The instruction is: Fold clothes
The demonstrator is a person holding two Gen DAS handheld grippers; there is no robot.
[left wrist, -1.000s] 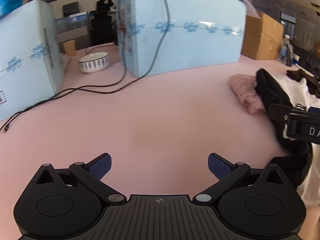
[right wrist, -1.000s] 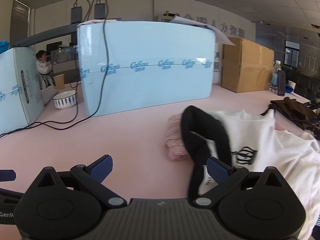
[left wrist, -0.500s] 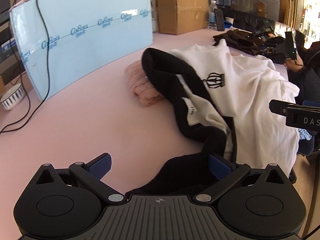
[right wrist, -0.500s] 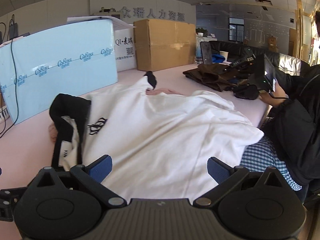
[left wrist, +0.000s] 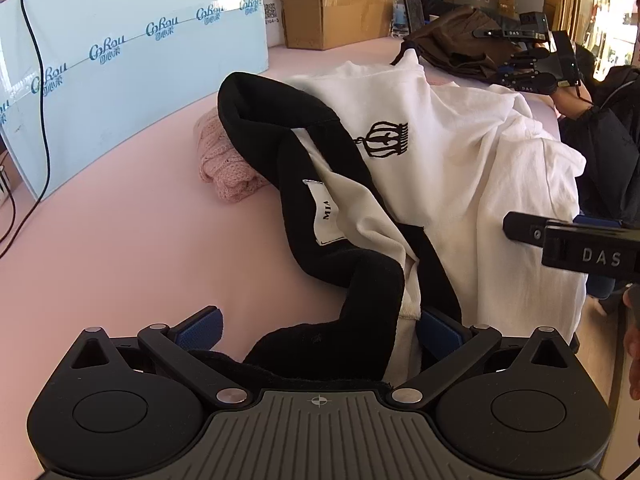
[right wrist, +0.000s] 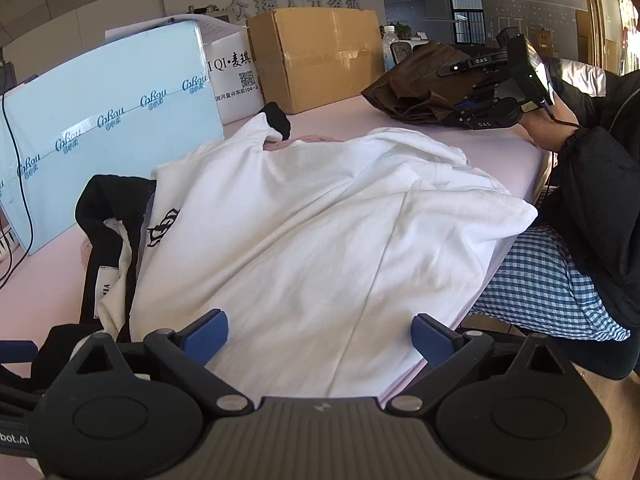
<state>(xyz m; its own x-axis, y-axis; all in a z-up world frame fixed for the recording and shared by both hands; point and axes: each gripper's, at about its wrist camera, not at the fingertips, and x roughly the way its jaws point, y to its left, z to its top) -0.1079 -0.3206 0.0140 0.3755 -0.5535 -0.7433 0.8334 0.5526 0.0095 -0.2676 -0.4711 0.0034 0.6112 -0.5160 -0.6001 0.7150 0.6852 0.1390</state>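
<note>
Both tools have swung from bare pink worktop point(left wrist: 120, 240) onto the clothes: the left tool point(left wrist: 318, 326) stands spread with the black collar point(left wrist: 360, 292) between its pads, unpinched, while the right tool point(right wrist: 320, 330), wide but closing, hovers over the white shirt point(right wrist: 320, 240), so folding can begin. Only the left view shows the pink knit point(left wrist: 228, 172) clearly; only the right shows the shirt's hem overhanging the edge.

Two close, downward-tilted wrist views sharing the white garment point(left wrist: 460, 168).

Cardboard box point(right wrist: 316, 56), water bottle point(left wrist: 400, 12), blue cartons point(right wrist: 108, 120).
</note>
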